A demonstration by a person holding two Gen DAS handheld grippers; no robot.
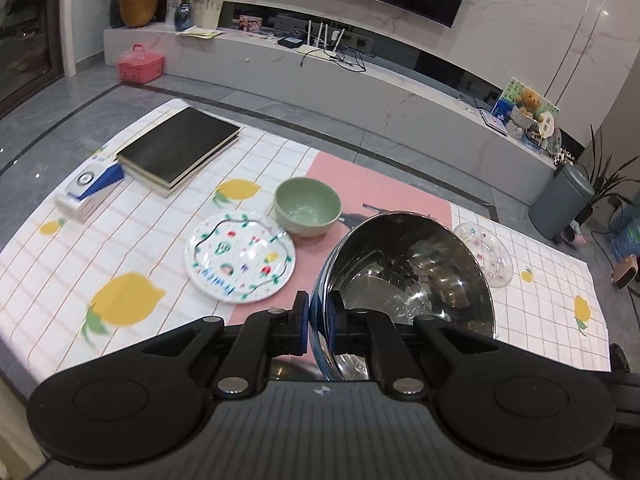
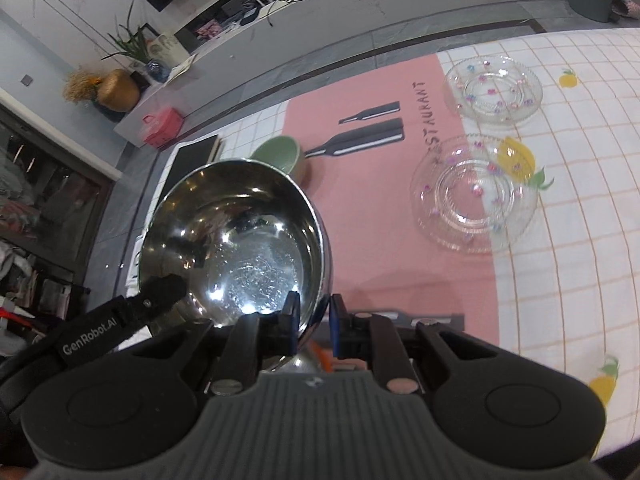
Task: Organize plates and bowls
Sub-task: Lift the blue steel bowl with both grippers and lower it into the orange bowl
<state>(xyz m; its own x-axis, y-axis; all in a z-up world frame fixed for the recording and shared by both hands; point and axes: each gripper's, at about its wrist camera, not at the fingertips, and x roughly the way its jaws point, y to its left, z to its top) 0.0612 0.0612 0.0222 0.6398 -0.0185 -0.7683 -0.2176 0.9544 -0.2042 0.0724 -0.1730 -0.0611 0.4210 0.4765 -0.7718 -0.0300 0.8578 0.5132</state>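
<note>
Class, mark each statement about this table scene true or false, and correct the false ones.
1. Both grippers grip the steel bowl by its rim. True: left gripper, right gripper.
2. The green bowl is stacked on the patterned plate. False: it stands beside it.
3. Two glass plates lie separately. True.
4. The black book lies on the pink mat. False: it lies on the checked cloth.

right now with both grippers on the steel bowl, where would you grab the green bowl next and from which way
Take the green bowl by its rim, coming down from above with one finger inside and one outside. It sits upright and open-topped on the pink placemat, so the thin wall offers a pinch; the side away from the painted plate looks freer.
</note>
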